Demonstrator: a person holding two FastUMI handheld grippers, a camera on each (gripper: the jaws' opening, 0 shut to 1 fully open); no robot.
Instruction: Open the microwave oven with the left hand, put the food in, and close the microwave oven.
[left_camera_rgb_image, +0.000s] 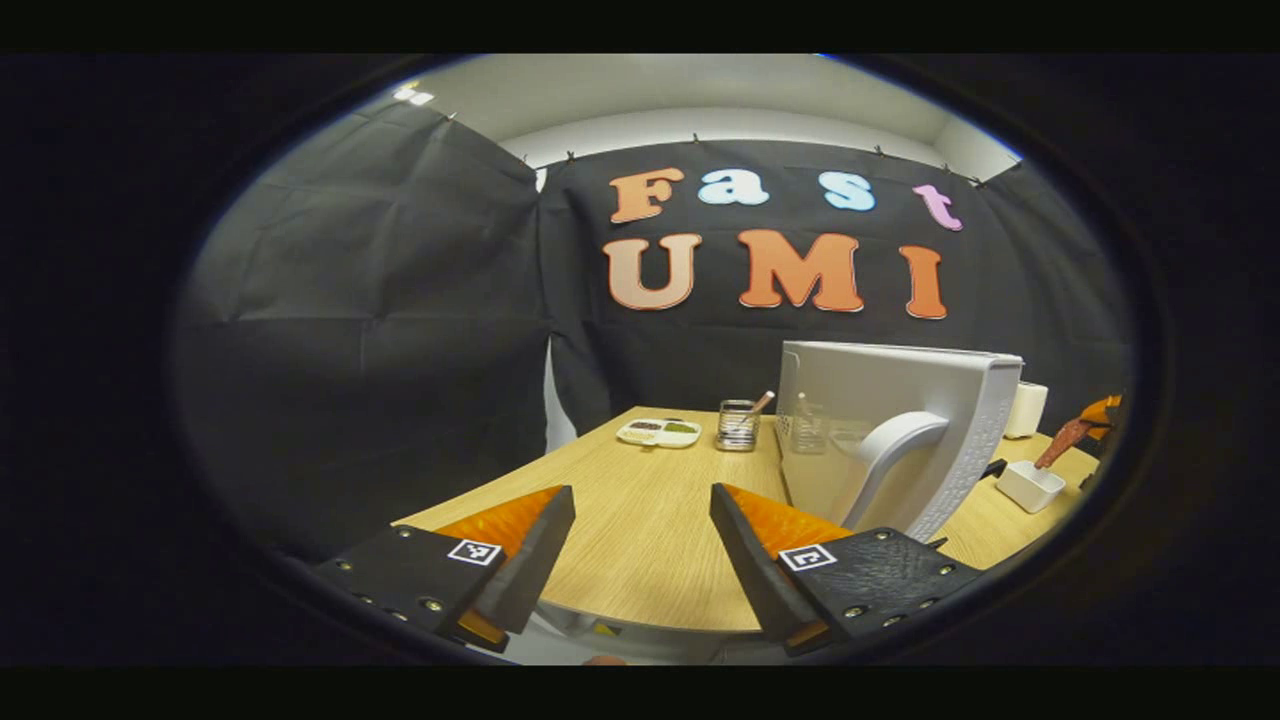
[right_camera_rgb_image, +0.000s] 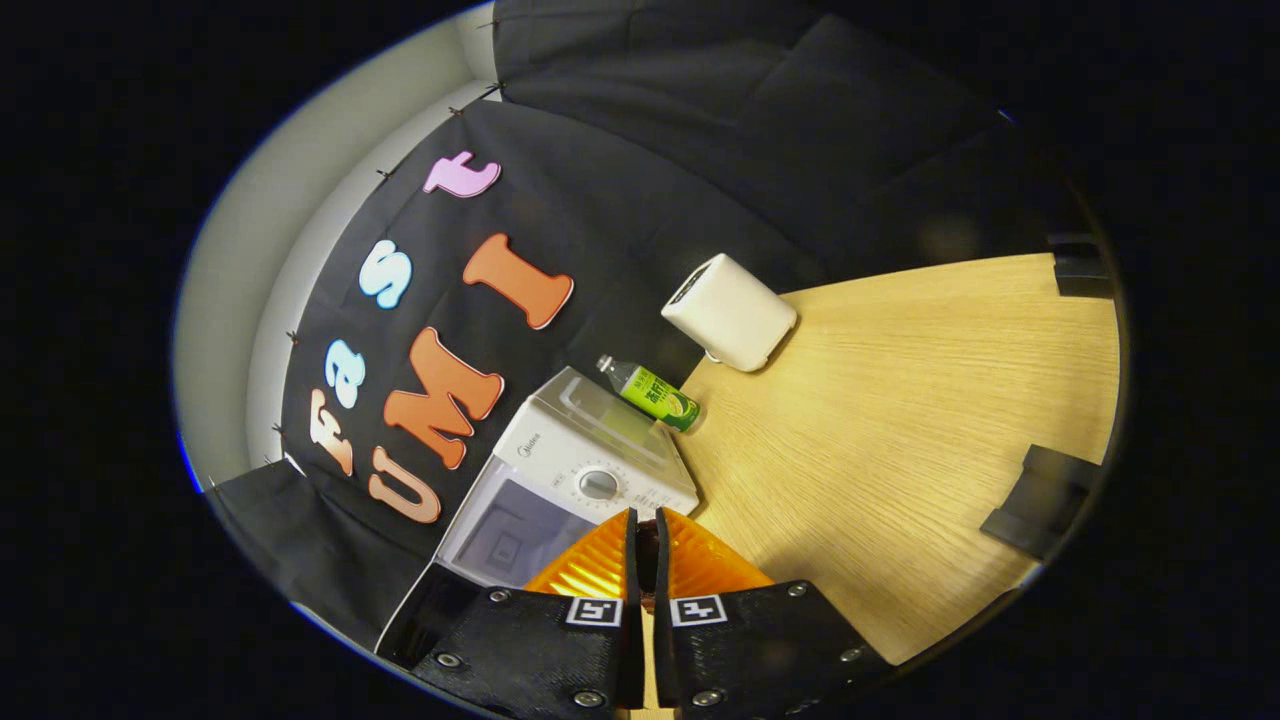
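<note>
The white microwave (right_camera_rgb_image: 590, 470) stands at the back of the wooden table (left_camera_rgb_image: 640, 570). Its door (left_camera_rgb_image: 860, 400) is swung out, with the curved handle (left_camera_rgb_image: 890, 455) facing me. In the right gripper view the door (right_camera_rgb_image: 415, 610) shows as a dark panel at the left. My left gripper (left_camera_rgb_image: 642, 497) is open over the table, left of the door and apart from it. My right gripper (right_camera_rgb_image: 642, 515) is shut, with something dark pinched between its fingers. In the left gripper view it (left_camera_rgb_image: 1088, 425) holds a reddish-brown piece of food (left_camera_rgb_image: 1062, 443) over a small white bowl (left_camera_rgb_image: 1030, 487).
A divided plate (left_camera_rgb_image: 658, 432) and a glass jar (left_camera_rgb_image: 738, 425) with a utensil sit at the back. A green bottle (right_camera_rgb_image: 655, 395) and a white boxy appliance (right_camera_rgb_image: 730, 312) stand behind the microwave. Dark blocks (right_camera_rgb_image: 1040, 495) sit at the table's edge.
</note>
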